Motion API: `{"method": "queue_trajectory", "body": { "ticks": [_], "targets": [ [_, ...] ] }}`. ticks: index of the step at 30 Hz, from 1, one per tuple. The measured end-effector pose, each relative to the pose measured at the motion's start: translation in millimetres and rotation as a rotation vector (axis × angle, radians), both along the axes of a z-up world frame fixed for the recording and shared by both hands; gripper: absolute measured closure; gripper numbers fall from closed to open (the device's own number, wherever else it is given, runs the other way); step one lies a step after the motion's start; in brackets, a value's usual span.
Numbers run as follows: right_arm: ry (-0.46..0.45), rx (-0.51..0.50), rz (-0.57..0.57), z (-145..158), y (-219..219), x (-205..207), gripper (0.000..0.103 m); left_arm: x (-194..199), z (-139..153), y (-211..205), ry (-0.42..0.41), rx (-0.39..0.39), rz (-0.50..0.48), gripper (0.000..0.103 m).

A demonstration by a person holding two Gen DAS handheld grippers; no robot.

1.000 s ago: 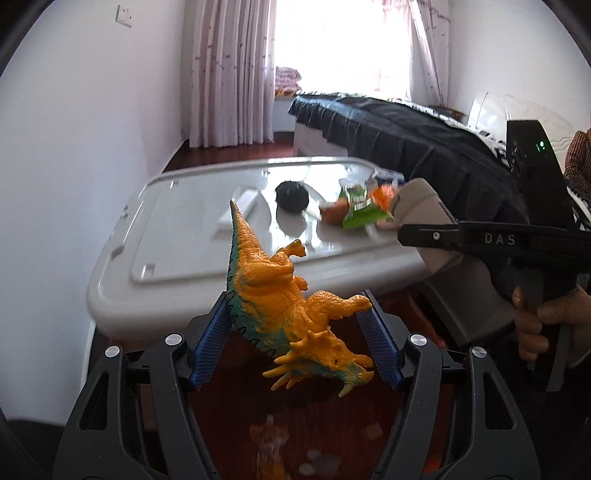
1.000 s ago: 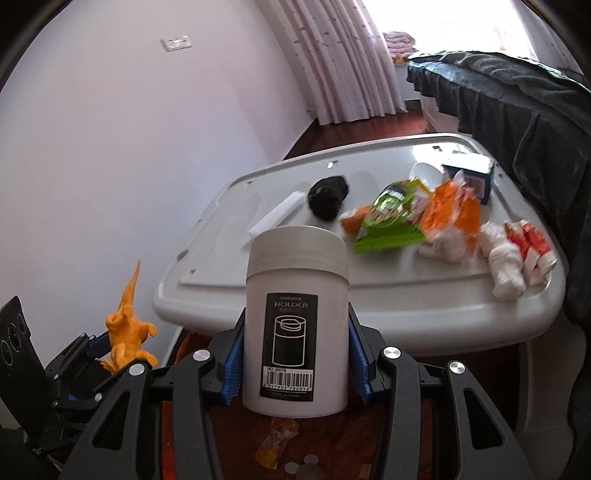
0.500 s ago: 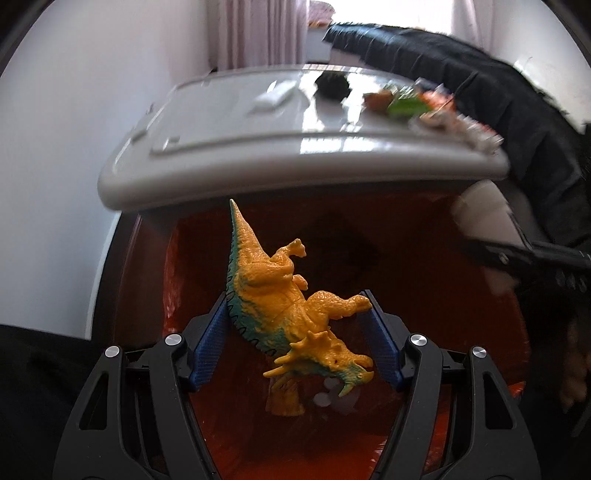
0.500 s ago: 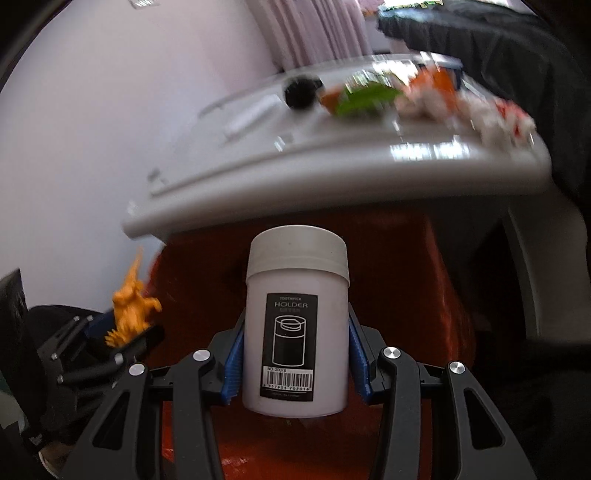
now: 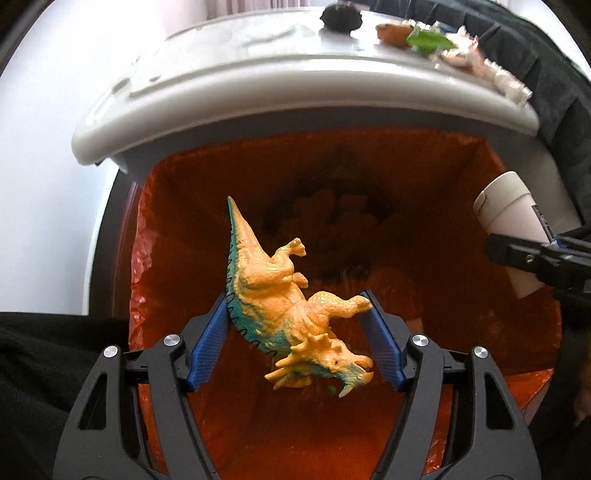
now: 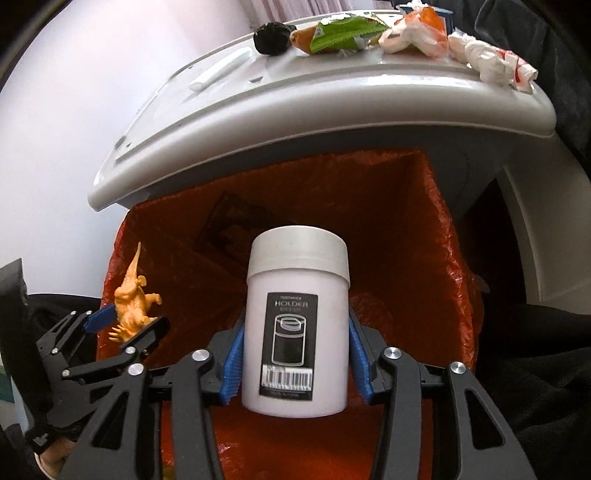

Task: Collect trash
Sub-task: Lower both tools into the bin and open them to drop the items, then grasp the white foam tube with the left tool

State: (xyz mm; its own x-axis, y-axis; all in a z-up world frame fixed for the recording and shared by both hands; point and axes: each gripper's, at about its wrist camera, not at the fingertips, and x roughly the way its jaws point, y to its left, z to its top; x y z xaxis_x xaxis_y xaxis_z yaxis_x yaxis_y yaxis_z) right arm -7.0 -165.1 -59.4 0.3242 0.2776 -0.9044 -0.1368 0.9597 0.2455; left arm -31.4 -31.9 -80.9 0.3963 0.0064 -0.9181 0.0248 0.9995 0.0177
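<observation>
My left gripper (image 5: 295, 332) is shut on an orange and teal toy dinosaur (image 5: 280, 291) and holds it over the open orange-lined trash bin (image 5: 517, 332). My right gripper (image 6: 293, 354) is shut on a white toothpick-holder canister (image 6: 295, 325) with a grey lid, also above the bin's orange bag (image 6: 424, 221). The canister shows at the right edge of the left wrist view (image 5: 513, 225). The dinosaur and left gripper show at the left of the right wrist view (image 6: 131, 302).
A grey plastic lid surface (image 6: 332, 96) juts over the bin's far side. On it lie a black lump (image 6: 271, 37), a green wrapper (image 6: 340, 35), orange and white wrappers (image 6: 417, 31) and crumpled tissues (image 6: 487, 62). White wall at left, dark bedding at right.
Both grippers have moved down and forward from table height to just above the bin opening, which now fills the views. Each grip is unchanged.
</observation>
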Motion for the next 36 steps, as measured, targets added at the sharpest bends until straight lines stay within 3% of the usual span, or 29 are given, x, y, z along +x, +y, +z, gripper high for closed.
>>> {"method": "queue_trajectory", "body": {
  "ticks": [1, 14, 21, 25, 28, 32, 36],
  "targets": [
    [-0.006, -0.005, -0.009, 0, -1, 1, 0.037, 0, -1, 1, 0.01, -0.011, 0.003, 0.034],
    [-0.045, 0.06, -0.092, 15, -18, 4, 0.037, -6, 8, 4, -0.015, -0.03, 0.038, 0.03],
    [-0.074, 0.107, -0.063, 45, -21, 25, 0.033, 7, 44, 14, -0.079, -0.133, 0.022, 0.028],
    [-0.155, 0.118, -0.05, 82, -30, 55, 0.028, 49, 84, 20, -0.19, -0.124, 0.002, 0.018],
    [-0.23, 0.114, -0.051, 109, -40, 81, 0.026, 95, 100, 24, -0.228, -0.085, -0.028, 0.018],
    [-0.293, 0.141, -0.084, 124, -55, 100, 0.025, 165, 100, 30, -0.241, -0.036, -0.086, 0.018],
    [-0.236, 0.237, -0.181, 112, -69, 106, 0.025, 228, 87, 41, -0.204, -0.072, -0.079, 0.018]
  ]
}}
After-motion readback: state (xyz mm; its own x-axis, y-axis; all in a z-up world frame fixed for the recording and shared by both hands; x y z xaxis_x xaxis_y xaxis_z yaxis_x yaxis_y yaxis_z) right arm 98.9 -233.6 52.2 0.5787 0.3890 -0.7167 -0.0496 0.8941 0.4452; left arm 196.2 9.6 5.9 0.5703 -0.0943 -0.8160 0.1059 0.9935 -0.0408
